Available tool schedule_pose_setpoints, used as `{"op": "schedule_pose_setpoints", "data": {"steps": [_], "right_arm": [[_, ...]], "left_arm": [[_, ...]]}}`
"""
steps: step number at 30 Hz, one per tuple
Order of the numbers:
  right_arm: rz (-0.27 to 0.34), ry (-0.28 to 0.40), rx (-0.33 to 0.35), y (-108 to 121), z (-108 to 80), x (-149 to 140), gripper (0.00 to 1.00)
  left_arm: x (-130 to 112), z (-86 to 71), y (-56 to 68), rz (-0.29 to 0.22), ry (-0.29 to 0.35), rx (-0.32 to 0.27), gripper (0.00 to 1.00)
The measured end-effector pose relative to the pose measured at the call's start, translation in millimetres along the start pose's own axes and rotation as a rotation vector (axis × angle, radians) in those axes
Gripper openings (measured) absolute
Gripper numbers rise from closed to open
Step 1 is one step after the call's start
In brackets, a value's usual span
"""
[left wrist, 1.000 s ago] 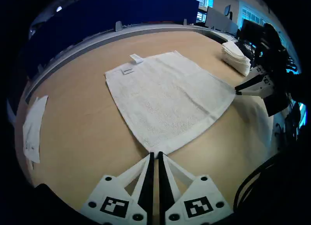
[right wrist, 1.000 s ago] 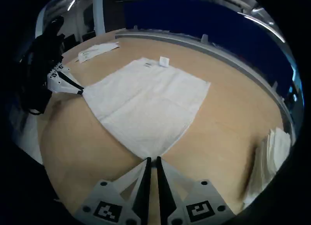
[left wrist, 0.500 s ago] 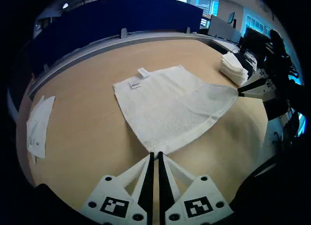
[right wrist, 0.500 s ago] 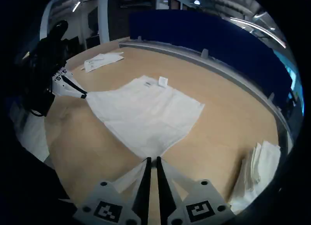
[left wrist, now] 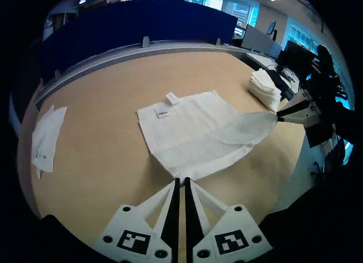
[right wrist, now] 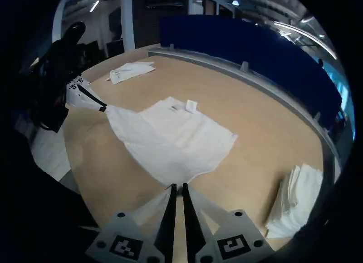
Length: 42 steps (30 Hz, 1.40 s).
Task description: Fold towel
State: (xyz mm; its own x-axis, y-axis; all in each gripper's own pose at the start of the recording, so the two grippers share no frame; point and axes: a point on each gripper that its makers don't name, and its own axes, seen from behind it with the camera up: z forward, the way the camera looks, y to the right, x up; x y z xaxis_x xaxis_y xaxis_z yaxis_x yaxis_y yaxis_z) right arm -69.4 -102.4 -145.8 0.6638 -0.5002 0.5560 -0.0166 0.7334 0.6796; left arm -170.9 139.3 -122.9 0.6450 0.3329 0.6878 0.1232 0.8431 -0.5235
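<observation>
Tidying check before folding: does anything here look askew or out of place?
Nothing spilled or damaged. The towel has its near corners raised, pinched by the left gripper and right gripper. A loose cloth lies askew near the table edge, away from the folded stack.

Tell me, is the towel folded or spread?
Spread: left gripper and right gripper pinch near corners of the towel, that edge raised off the table; far half lies flat.

On the table [left wrist: 100, 126], the towel [left wrist: 195, 131] lies between a stack [left wrist: 264, 86] and a cloth [left wrist: 45, 138].
</observation>
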Motion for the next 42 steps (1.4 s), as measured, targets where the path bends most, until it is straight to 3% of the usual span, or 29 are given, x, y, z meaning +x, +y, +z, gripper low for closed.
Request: {"op": "schedule_pose_setpoints", "data": {"steps": [11,18,30,42], "right_arm": [[0.017,-0.005,0.024,-13,-14.5,-3,0.1],[0.016,-0.005,0.026,-13,-16.0,-3,0.1],[0.007,0.012,0.006,4,-12.4,14,0.1],[-0.025,0.025,-0.041,41,5.9,48,0.1]], "left_arm": [[-18,-16.7,18.8,-0.006,-0.032,-0.032,0.07],[-20,-18.1,19.4,-0.023,-0.032,-0.033,0.07],[2,-14.5,7.6,-0.058,-0.002,-0.024,0.07],[46,7.5,-17.1,-0.044,0.047,0.012,0.07]]}}
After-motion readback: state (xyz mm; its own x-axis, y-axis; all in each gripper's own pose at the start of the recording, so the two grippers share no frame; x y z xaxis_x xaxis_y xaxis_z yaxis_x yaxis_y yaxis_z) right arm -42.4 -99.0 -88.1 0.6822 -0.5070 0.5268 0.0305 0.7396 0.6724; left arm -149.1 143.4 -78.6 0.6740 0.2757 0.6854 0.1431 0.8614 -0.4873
